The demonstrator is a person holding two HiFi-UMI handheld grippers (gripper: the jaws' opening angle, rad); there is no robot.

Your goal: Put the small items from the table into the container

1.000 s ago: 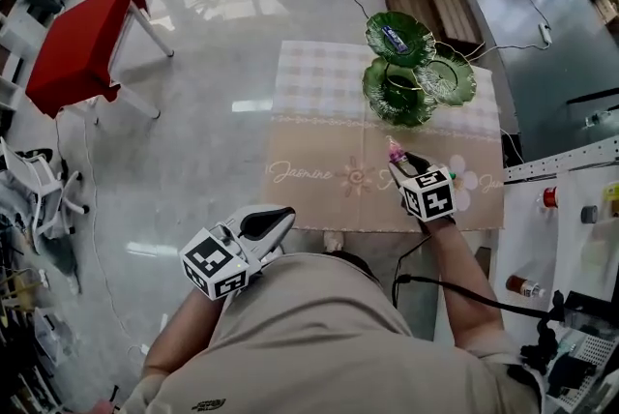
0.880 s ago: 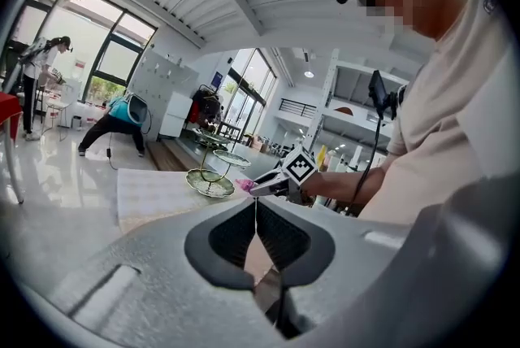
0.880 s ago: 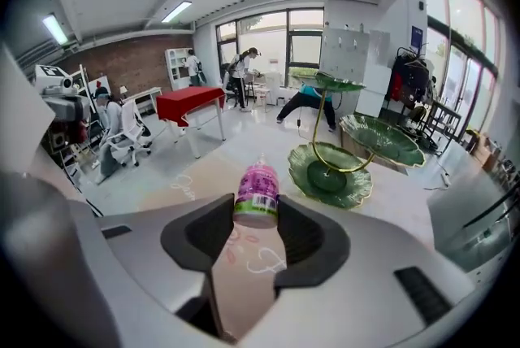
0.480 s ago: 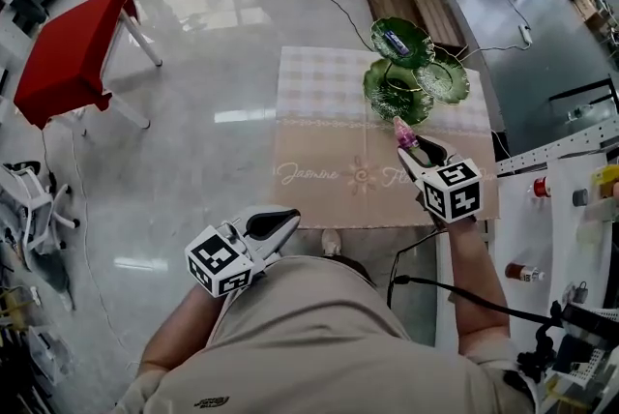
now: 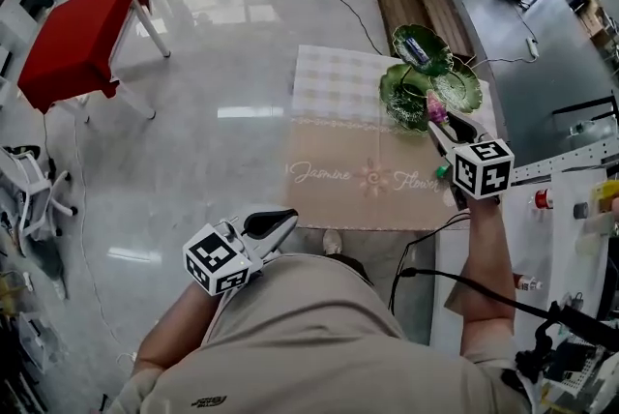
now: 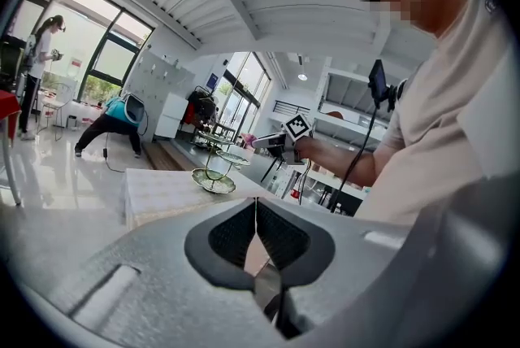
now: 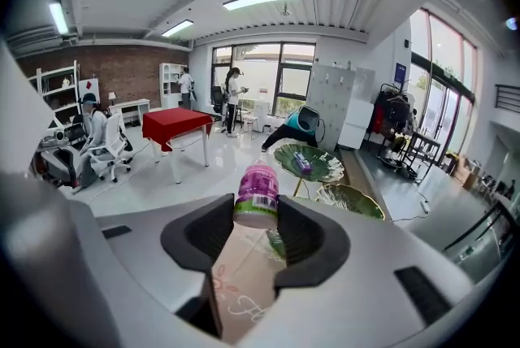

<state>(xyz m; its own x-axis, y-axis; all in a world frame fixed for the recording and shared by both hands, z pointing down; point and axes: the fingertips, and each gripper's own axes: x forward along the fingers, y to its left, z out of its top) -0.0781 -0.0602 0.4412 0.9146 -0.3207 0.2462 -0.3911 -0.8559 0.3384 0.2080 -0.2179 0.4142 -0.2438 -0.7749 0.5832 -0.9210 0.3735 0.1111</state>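
Pinched between the dark ribbed pads of the right gripper (image 7: pixel 256 228): a small pink bottle (image 7: pixel 256 195) of smooth plastic, round-bodied, with a green band and a printed label low on its side and a narrow pale neck pointing away from the camera. Jaws set fairly wide, pressed on the bottle's flanks. Held off the surface, over the right edge of the table (image 5: pixel 334 214), towards its far right corner and just beside the lower dishes of the tiered stand (image 5: pixel 404 93). Stand made of glossy green leaf-shaped dishes with scalloped rims on thin metal stems, placed at the table's far right corner; on its top dish, a small blue packet (image 5: pixel 416 46), oblong and shiny. Spread over the table, a matt cloth (image 5: pixel 348 151): pale checks along the far edge, plain tan nearer, with a flower motif and cursive lettering across the middle. Near the right edge, close under the right gripper's marker cube, a tiny green item (image 5: pixel 442 172), too small to make out. Left gripper (image 6: pixel 256 216) kept low beside the person's beige shirt, short of the table's near edge, its grey moulded jaws pressed together with nothing between the mesh-textured pads.
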